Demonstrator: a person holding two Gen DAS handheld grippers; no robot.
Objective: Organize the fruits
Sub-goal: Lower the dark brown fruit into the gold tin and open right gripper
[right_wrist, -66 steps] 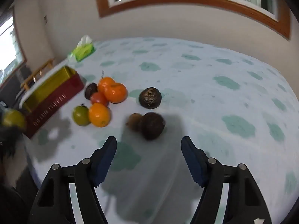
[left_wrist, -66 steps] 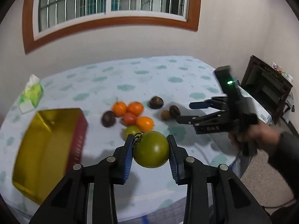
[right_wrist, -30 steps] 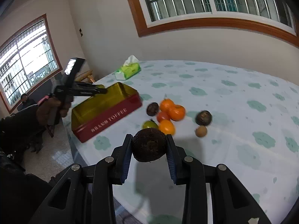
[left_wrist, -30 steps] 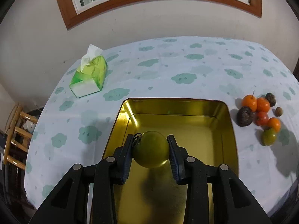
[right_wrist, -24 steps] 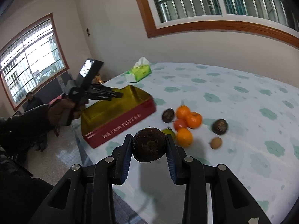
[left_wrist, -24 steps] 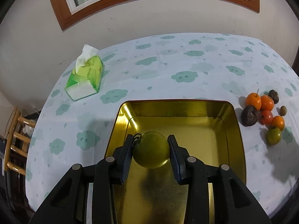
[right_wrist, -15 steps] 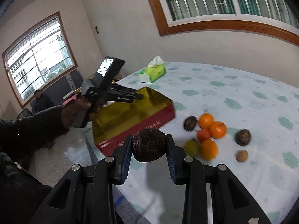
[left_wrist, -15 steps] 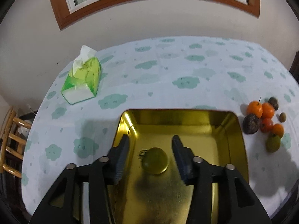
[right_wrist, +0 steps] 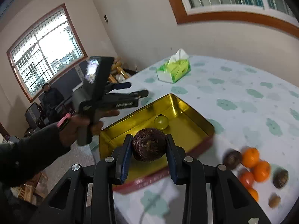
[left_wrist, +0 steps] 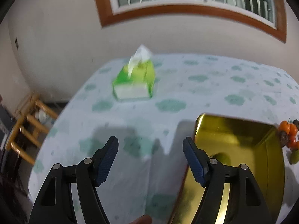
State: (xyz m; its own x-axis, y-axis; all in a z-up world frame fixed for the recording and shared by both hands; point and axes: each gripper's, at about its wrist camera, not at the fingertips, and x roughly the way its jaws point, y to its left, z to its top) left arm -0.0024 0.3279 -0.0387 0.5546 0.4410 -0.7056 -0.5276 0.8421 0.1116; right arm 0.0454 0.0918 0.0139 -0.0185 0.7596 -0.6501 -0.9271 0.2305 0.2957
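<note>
Now we see the left gripper [left_wrist: 150,160] with its jaws just opened and nothing between them; a second earlier it clamped the green tomato [right_wrist: 161,122], which lies loose in the gold tin [right_wrist: 203,120] on the bench [right_wrist: 243,97]. Our left view has swung off the tin toward the tissue pack [left_wrist: 135,83]. The right gripper [right_wrist: 149,155] pinches the dark brown fruit [right_wrist: 149,144] above the tin's near edge. We find the remaining fruit pile [right_wrist: 256,165] blurred, and the tomato half hidden behind a finger in the left view.
</note>
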